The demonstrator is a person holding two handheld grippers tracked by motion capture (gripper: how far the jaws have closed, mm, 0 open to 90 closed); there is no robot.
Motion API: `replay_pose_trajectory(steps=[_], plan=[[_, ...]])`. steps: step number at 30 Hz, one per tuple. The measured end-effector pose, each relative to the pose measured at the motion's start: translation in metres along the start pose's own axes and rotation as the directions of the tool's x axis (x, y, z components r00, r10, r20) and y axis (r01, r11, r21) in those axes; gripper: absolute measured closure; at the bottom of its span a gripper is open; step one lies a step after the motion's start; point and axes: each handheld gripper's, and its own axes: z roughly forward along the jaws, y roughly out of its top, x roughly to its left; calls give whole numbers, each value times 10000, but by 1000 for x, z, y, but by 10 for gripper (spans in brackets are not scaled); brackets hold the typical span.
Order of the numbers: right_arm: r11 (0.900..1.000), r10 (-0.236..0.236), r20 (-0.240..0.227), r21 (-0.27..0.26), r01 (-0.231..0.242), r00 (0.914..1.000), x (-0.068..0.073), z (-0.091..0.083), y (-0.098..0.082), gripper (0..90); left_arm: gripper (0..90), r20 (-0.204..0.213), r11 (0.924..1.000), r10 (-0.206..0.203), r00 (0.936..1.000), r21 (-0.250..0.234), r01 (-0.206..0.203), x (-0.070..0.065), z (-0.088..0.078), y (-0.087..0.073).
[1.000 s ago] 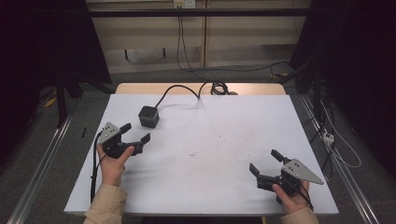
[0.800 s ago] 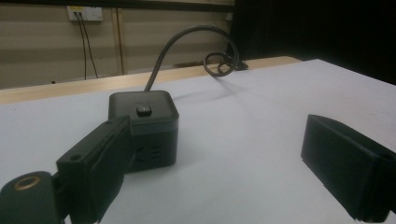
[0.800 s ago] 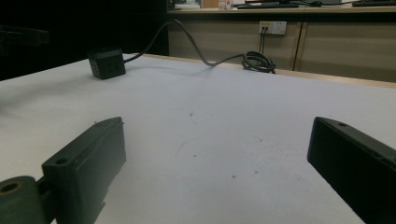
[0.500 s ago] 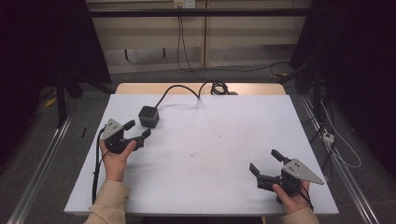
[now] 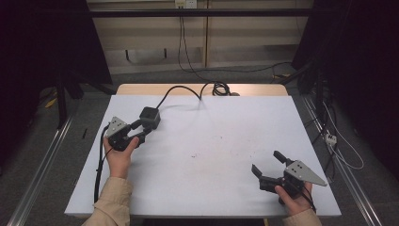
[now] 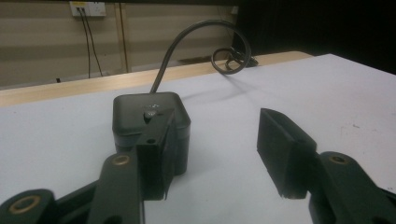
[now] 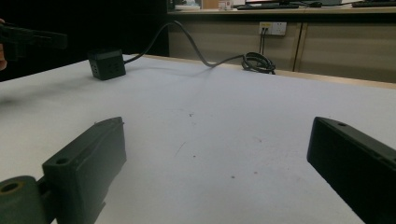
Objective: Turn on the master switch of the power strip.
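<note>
Trailing cable — black cube point(image 5: 150, 117)

We see a white surface point(image 5: 226, 155) marked with a few small dark specks near its middle, and a strip of bare wood point(image 5: 254, 89) along its far edge. Beyond that edge stands a pale wall panel with a socket plate point(image 6: 87, 8), two cords hanging from it. Metal rails point(image 5: 37, 174) run on the floor along the left and right edges.
</note>
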Motion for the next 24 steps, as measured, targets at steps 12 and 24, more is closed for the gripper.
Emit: replay_pose_trajectory(steps=[12, 24], plan=[[10000, 9, -14, -27, -9, 10000, 0, 0, 0, 39, 610, -286, 9992, -97, 9995, 375, 108, 9, 4, -2], [10000, 0, 11, 1, 0, 10000, -1, 0, 0, 40, 700, -221, 9982, -66, 9997, 586, 79, 13, 9, 9]])
